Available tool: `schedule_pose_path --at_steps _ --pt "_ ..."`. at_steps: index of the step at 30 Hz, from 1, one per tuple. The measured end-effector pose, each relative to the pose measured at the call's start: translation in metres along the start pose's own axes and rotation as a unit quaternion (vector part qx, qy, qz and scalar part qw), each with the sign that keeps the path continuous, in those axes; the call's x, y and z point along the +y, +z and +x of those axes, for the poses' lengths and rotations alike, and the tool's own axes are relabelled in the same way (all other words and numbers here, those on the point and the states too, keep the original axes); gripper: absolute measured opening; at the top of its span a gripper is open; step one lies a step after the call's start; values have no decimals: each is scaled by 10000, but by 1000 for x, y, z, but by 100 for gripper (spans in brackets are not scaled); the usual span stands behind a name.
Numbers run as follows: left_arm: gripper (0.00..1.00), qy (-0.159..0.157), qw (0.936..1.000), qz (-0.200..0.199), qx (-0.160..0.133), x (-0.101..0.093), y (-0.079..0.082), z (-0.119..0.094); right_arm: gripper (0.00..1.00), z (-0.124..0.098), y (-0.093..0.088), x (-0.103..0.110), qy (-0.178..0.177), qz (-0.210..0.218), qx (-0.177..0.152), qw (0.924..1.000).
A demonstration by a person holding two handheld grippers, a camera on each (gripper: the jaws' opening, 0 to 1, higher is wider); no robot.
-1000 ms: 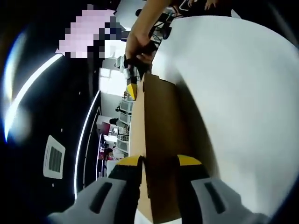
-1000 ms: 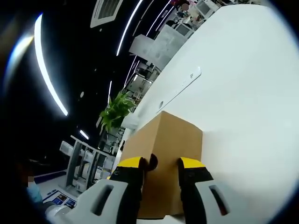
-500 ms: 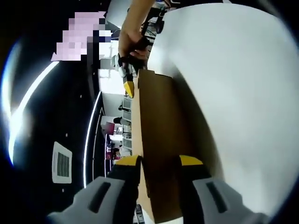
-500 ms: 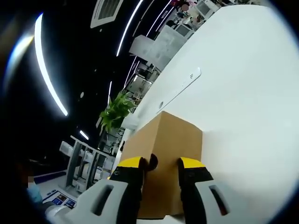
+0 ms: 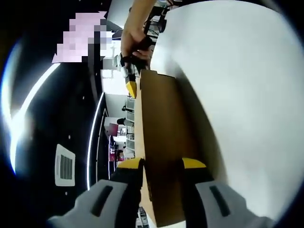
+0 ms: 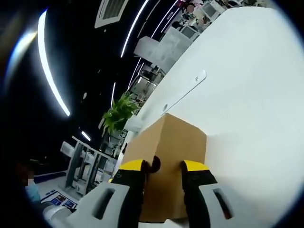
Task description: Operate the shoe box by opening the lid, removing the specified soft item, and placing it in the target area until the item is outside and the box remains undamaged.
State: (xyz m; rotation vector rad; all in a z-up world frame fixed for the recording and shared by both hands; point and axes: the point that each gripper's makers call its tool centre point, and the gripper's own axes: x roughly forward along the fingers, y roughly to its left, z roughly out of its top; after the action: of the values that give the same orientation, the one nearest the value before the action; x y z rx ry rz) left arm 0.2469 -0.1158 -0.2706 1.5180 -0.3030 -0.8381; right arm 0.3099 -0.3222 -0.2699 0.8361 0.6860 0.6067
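Observation:
A brown cardboard shoe box [image 5: 159, 118] lies on the white table [image 5: 237, 95], running away from my left gripper [image 5: 161, 166], whose yellow-tipped jaws are shut on its near end. At the box's far end a hand [image 5: 135, 45] holds my right gripper [image 5: 130, 83] against it. In the right gripper view the box [image 6: 178, 140] shows its short end with a round finger hole [image 6: 154, 164], and my right gripper [image 6: 164, 167] is shut on that end. The lid looks closed. What is inside is hidden.
The white table [image 6: 247, 95] spreads wide to the right of the box. A thin pale strip [image 6: 187, 88] lies on it farther off. Beyond the table's edge stand a green plant [image 6: 118, 114], shelves and desks under a dark ceiling with light strips.
The left gripper view has tilted a little, so the box looks more upright in it. Both grippers keep the same hold on the box.

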Motion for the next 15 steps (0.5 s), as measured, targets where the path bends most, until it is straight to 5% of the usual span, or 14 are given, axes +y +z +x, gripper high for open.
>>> schedule_pose_path --at_steps 5,10,13,15 --pt "30 0 10000 -9 8 0 0 0 40 2 -9 10 -60 -569 8 9984" --pt "30 8 10000 -41 -11 0 0 0 37 -9 4 20 -236 -1495 -172 9883" --pt "30 23 10000 -31 -10 0 0 0 39 -20 13 35 -291 -2299 -369 9721" --pt "30 27 10000 -39 -17 0 0 0 43 -26 15 45 -391 -2999 -412 9523"
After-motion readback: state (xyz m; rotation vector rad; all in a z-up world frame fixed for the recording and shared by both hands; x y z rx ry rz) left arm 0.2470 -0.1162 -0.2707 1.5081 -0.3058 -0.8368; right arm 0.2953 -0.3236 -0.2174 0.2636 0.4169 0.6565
